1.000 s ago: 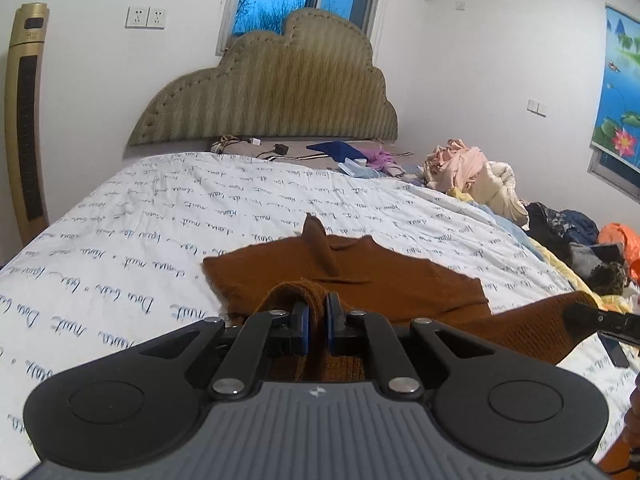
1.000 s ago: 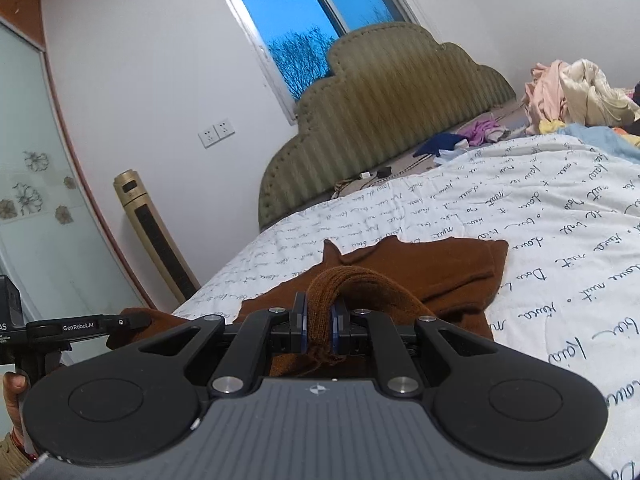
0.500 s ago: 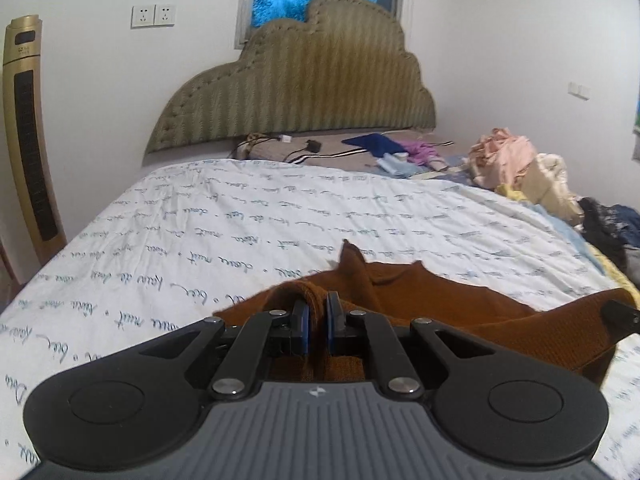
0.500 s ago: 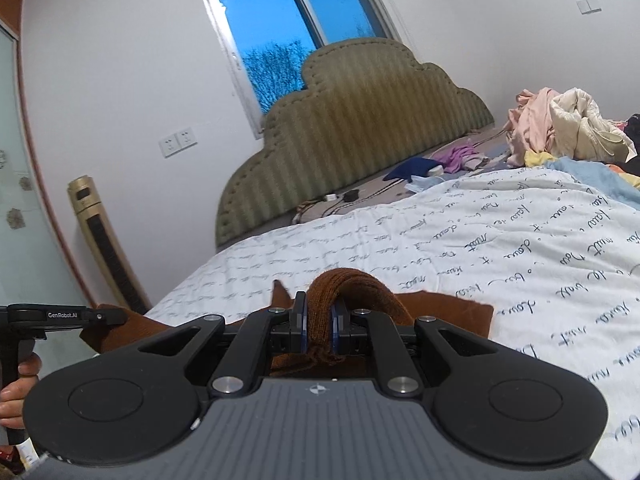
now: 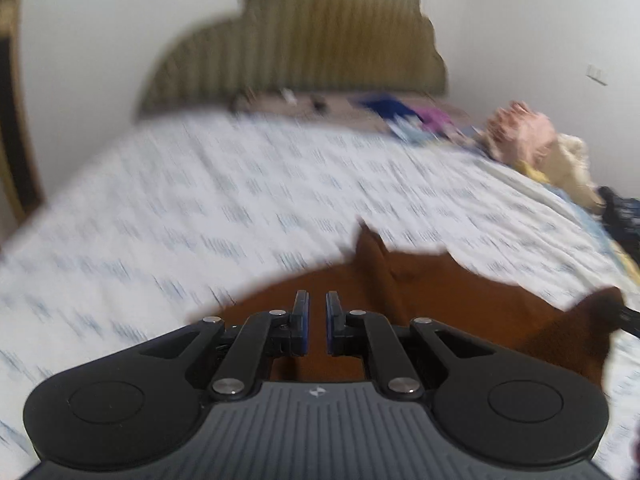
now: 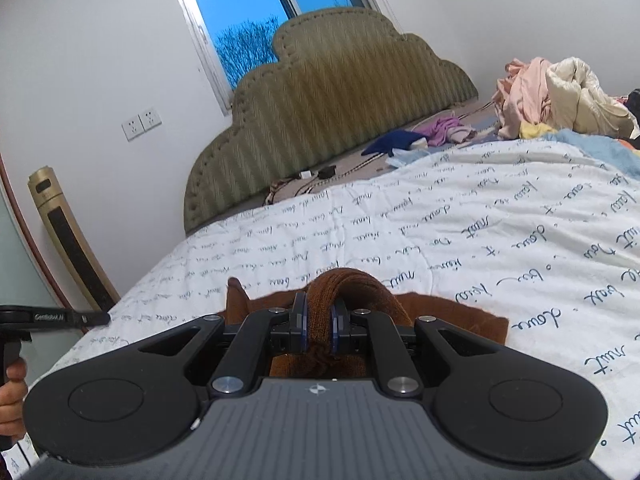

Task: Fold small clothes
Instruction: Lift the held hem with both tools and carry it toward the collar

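In the left wrist view, which is smeared by blur, the white bedsheet [image 5: 168, 216] with its printed writing fills the left side. At the bottom middle, the left gripper [image 5: 317, 308] points down at the bed with its jaws drawn narrow, almost together. The brown sweater [image 5: 460, 292] lies on the sheet right under and ahead of its fingers. Brown shows in the slit, but the blur hides whether cloth is pinched there. At the far right edge, the right gripper [image 5: 629, 314] has a raised corner of the sweater in its tip. Beyond it, a pile of clothes [image 5: 532, 140] sits by the wall.

In the right wrist view, a hand [image 6: 11, 394] at the left edge holds the left gripper's handle, and a gold fan tower [image 6: 66, 236] leans against the wall behind. The padded headboard [image 6: 320, 112] stands under the window [image 6: 256, 12]. In the middle, the right gripper's jaws are clamped on a thick fold of the sweater, which humps up over the pads. The rest of the sweater lies flat on the sheet.
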A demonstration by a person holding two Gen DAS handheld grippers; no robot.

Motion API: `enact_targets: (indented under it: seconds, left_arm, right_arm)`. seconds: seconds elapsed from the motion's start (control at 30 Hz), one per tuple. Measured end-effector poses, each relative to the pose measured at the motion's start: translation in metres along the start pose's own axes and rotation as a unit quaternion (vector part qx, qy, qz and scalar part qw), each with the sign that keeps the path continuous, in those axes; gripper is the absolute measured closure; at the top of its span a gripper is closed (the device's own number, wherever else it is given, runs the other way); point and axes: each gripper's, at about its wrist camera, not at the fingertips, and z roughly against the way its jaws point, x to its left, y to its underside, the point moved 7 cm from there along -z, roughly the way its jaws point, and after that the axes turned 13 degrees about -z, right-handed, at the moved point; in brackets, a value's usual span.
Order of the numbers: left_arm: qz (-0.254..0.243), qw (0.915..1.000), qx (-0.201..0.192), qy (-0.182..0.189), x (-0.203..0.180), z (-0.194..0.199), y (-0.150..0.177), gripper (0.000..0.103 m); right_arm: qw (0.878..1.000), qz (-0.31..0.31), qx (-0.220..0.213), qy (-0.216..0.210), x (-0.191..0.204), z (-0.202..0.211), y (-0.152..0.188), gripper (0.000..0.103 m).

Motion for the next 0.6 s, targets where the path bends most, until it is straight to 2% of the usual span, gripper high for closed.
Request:
enact_targets:
  seconds: [0.13,0.23,0.3,0.33,0.37,0.4,0.53,0.6]
  left_arm:
    - [-0.014,0.9990,0.036,0.024,-0.004,-0.005,0.033,0.093]
    - [-0.009,0.9957,0.061,0.069,-0.009,-0.012,0.049,0.085]
    - [-0.001,0.9944,0.068,0.081,-0.009,-0.018,0.055,0.061]
    - [0.003,0.9947,0.067,0.078,-0.008,-0.020,0.056,0.053]
    - [0.004,0.9954,0.062,0.073,-0.007,-0.021,0.056,0.041]
    - [0.003,0.9960,0.056,0.070,-0.008,-0.022,0.056,0.036]
    - [-0.009,0.9949,0.070,0.073,-0.016,-0.028,0.062,0.040]
    - [-0.013,0.9928,0.082,0.086,-0.023,-0.032,0.066,0.087]
  right_arm:
    - [1.000,-0.001,0.008,0.001,-0.006,-0.003,0.002,0.087]
    - [1.000,-0.001,0.013,0.002,-0.009,-0.005,0.002,0.087]
    - [1.000,-0.003,0.015,0.001,-0.010,-0.007,0.002,0.087]
    - [1.000,-0.005,0.016,0.000,-0.010,-0.007,0.002,0.087]
    - [1.000,-0.006,0.017,-0.001,-0.010,-0.007,0.002,0.087]
    - [1.000,-0.005,0.017,-0.002,-0.009,-0.007,0.003,0.087]
    - [1.000,-0.002,0.017,-0.001,-0.009,-0.004,0.005,0.087]
    - [1.000,-0.006,0.017,0.001,-0.012,-0.005,0.005,0.087]
